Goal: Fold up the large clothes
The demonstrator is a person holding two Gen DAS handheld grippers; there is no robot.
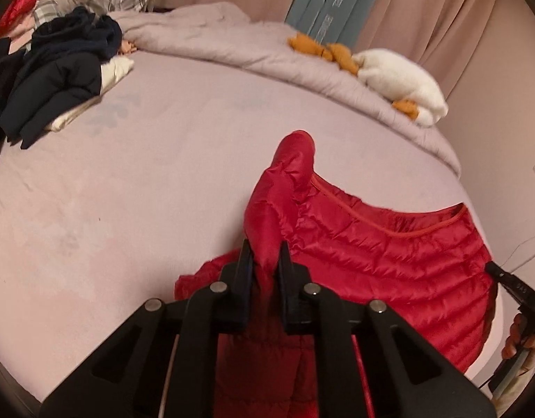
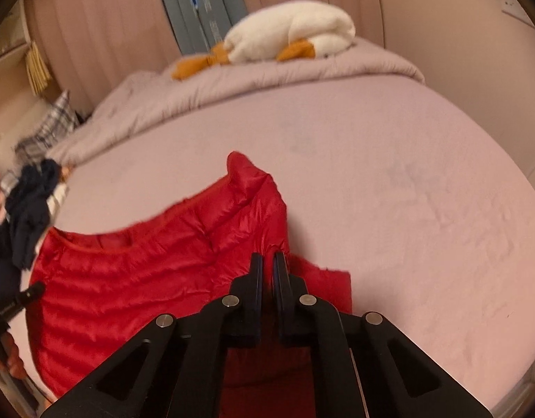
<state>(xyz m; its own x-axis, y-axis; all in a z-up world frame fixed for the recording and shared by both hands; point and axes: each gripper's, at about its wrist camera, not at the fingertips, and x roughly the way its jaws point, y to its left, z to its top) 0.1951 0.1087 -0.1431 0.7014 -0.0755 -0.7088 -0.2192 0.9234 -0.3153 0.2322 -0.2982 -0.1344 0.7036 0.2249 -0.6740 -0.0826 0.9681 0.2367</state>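
Your left tongs (image 1: pixel 265 256) pinch one edge of the red jacket (image 1: pixel 389 261) at lower centre of frame; your right tongs (image 2: pixel 269 266) clamp its opposite edge. The jacket lies on the bed (image 1: pixel 145 191), its long axis stretched crosswise between both hands, neither nearer.
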